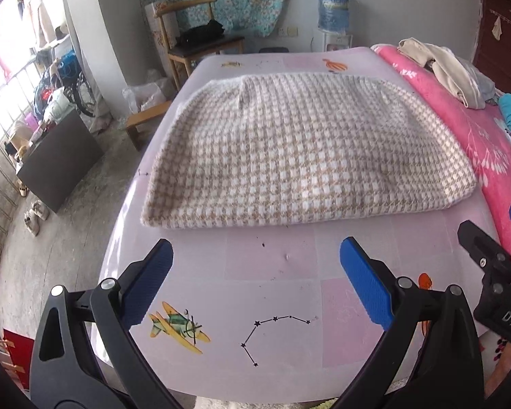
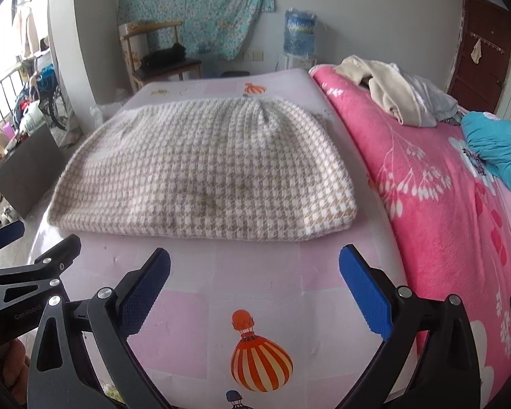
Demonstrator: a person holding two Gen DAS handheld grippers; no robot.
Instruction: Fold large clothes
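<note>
A beige-and-white houndstooth garment [image 1: 299,150] lies folded into a thick rectangle on the pale pink mat [image 1: 289,289]; the right wrist view shows the garment [image 2: 207,173] too. My left gripper [image 1: 255,279] hangs open over the bare mat, short of the garment's near edge, with nothing between its blue pads. My right gripper [image 2: 255,286] is open as well, above the mat [image 2: 272,272] in front of the fold, holding nothing. Each gripper shows at the edge of the other's view: the right gripper [image 1: 494,238] at right, the left gripper [image 2: 34,248] at left.
A pink flowered blanket [image 2: 443,204] covers the bed to the right, with a heap of cream clothes [image 2: 391,99] and a turquoise cloth [image 2: 497,143] on it. A wooden chair [image 1: 194,44] and a water bottle [image 1: 334,6] stand beyond the mat. The floor at left holds a dark box [image 1: 58,163] and shoes.
</note>
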